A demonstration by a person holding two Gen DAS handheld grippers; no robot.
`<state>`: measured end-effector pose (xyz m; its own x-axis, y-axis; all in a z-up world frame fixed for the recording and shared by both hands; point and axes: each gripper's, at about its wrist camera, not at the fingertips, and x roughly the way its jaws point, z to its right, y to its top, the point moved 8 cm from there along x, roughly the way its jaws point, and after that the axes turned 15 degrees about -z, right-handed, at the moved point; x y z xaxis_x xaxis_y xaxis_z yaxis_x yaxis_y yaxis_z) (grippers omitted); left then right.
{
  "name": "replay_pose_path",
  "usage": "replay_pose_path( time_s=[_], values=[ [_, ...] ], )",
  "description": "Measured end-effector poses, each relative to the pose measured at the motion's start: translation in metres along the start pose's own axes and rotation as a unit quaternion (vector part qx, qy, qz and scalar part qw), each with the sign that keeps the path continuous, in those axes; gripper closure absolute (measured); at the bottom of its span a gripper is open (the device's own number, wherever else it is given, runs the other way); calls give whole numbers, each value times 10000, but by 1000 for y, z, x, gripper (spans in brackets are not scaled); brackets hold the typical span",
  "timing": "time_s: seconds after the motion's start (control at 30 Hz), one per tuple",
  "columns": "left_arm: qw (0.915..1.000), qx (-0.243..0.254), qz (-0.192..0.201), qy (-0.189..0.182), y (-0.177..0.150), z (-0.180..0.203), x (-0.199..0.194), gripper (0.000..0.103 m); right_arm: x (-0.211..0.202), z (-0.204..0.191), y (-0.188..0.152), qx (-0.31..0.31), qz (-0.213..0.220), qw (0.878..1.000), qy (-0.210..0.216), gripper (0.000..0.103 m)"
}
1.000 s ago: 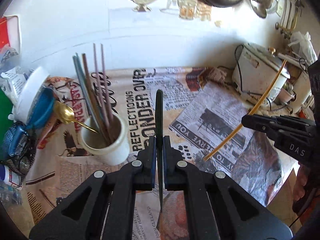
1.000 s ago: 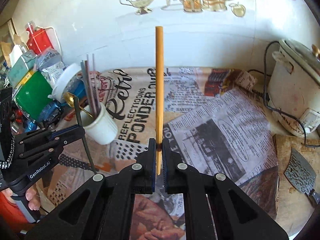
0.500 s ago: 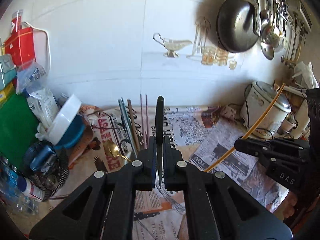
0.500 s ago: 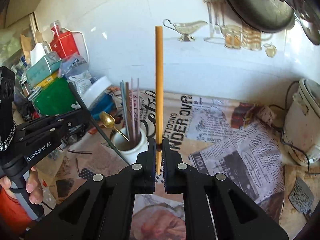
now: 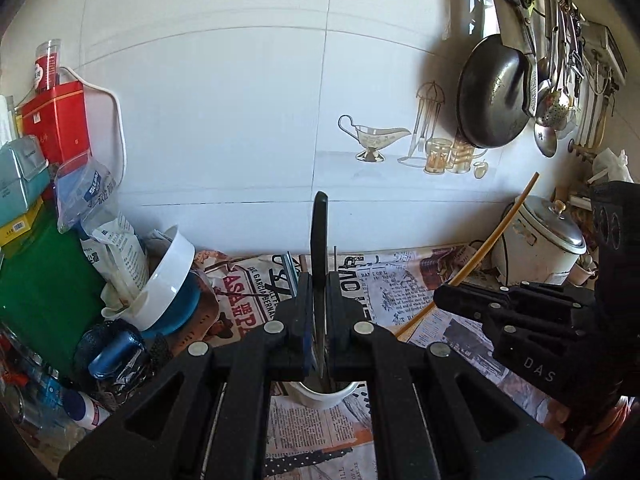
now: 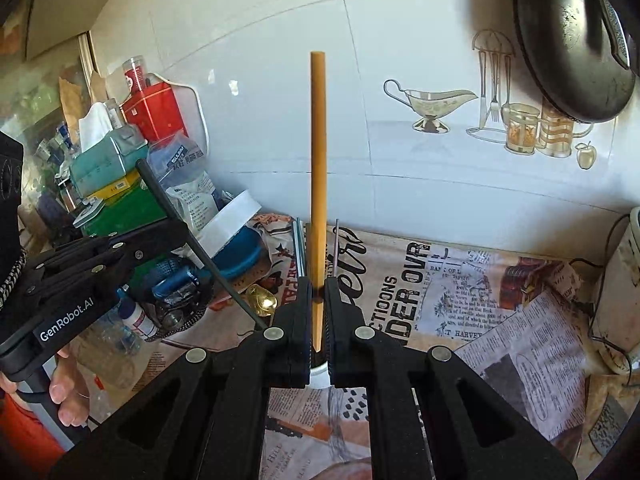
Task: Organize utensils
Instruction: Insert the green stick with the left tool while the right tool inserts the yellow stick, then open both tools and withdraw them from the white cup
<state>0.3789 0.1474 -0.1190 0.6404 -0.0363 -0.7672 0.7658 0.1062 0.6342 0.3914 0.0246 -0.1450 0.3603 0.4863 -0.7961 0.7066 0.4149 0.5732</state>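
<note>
My left gripper [image 5: 319,312] is shut on a dark green chopstick [image 5: 319,240] that stands upright over the white cup [image 5: 326,398], whose rim shows just below the fingers. My right gripper [image 6: 318,312] is shut on a yellow chopstick [image 6: 318,160], also upright, directly above the same white cup [image 6: 320,378]. Several chopsticks [image 6: 299,248] and a gold spoon [image 6: 262,300] stick out of the cup. The right gripper and its yellow chopstick [image 5: 480,252] show at the right of the left wrist view; the left gripper with its dark chopstick [image 6: 192,240] shows at the left of the right wrist view.
Newspaper [image 6: 460,292] covers the counter. A white and blue bowl stack [image 5: 168,280], bags and boxes crowd the left. A rice cooker [image 5: 540,244] stands at the right, a black wok [image 5: 492,96] hangs on the tiled wall, and a cleaver [image 6: 608,424] lies at far right.
Both grippers have tilted up and moved in over the cup, which now sits right under their fingers. Each still holds its chopstick.
</note>
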Motion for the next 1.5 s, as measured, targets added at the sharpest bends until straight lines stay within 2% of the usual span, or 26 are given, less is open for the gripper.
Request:
replay_pose_path(
  time_s=[0.13,0.3,0.57,0.77,0.87,1.0,1.07,1.17,1.33,1.5],
  values=[
    [9996,-181,-218,-25,-5,-16,25,99,26,-3,-1,29,-219,9997,37,98],
    [9966,-420,-659,-245,-18,-31,63,99,64,-3,-9,63,-602,9982,6,98],
    [9897,-453,-1264,-490,-33,-34,108,99,109,2,-20,147,-1258,9919,-9,98],
    [9878,-494,-1365,-558,-27,-34,123,99,123,5,-14,155,-1370,9904,-46,97],
    [9883,-537,-1361,-435,-23,-35,125,99,123,8,-9,137,-1358,9906,-111,97],
    [9895,-570,-1297,-285,-20,-32,115,94,112,10,-6,67,-1298,9914,-144,90],
    [9905,-591,-1229,-181,-20,-29,105,89,98,11,-5,-30,-1164,9931,-173,84],
    [9929,-596,-1025,23,-19,-22,81,76,71,9,-3,-211,-919,9954,-142,83],
    [9965,-627,-511,224,-17,-3,22,66,9,7,0,-514,-363,9980,-34,83],
    [9969,-500,312,519,-15,22,-57,59,-67,0,-2,-745,409,9964,6,83]
  ],
)
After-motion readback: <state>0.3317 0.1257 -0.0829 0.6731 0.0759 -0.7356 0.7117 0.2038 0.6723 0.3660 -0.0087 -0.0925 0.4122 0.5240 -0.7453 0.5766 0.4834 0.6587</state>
